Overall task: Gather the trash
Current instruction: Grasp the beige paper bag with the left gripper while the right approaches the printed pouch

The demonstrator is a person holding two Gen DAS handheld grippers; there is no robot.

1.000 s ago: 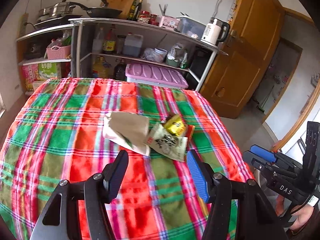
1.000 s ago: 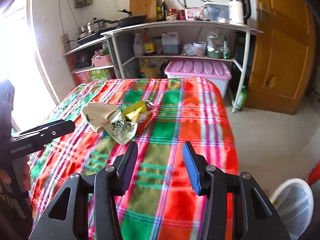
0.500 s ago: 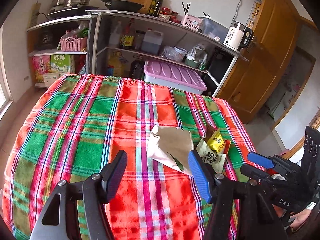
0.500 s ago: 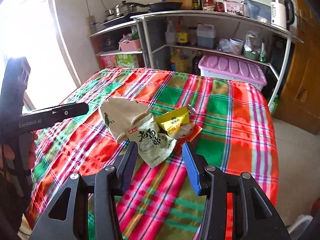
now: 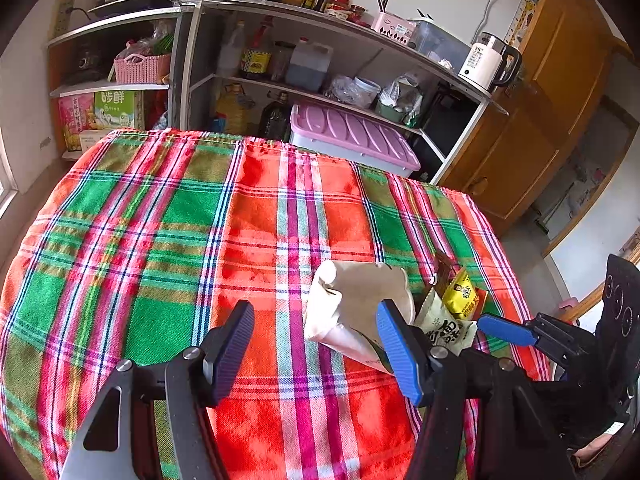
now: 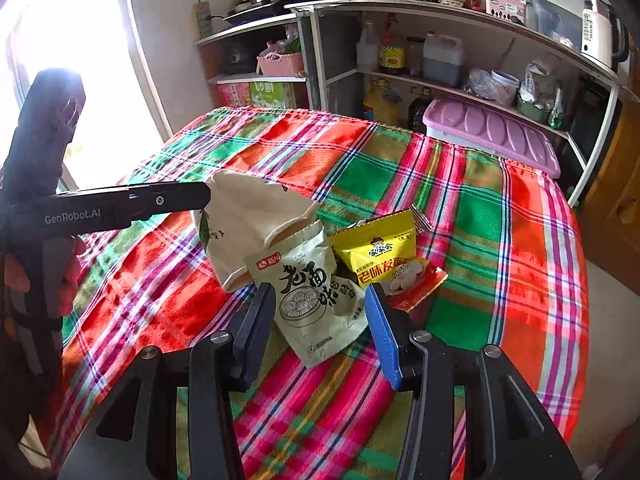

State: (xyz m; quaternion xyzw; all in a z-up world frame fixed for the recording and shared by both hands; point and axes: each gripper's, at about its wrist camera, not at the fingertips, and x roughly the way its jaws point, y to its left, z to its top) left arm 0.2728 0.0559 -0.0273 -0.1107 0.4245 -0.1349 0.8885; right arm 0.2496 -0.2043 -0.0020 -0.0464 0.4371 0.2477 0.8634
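Observation:
A pile of trash lies on the plaid tablecloth (image 6: 480,220): a beige paper bag (image 6: 248,220), a pale green snack wrapper (image 6: 312,300), a yellow snack packet (image 6: 380,248) and a small red wrapper (image 6: 420,284). My right gripper (image 6: 316,328) is open, its fingers on either side of the green wrapper's near end. My left gripper (image 5: 316,344) is open, just left of the beige bag (image 5: 360,300); its blue finger overlaps the bag's near edge. The green wrapper (image 5: 440,324) and yellow packet (image 5: 460,296) lie to its right.
A metal shelf unit (image 5: 320,60) with bottles, pans and a kettle (image 5: 488,64) stands behind the table. A pink-lidded storage box (image 5: 352,136) sits under it. A wooden door (image 5: 560,100) is at the right. The right gripper shows in the left wrist view (image 5: 516,332).
Both grippers have moved in on the trash pile. The right one has come forward until its fingers straddle the green wrapper. The left view has shifted left and closer to the beige bag.

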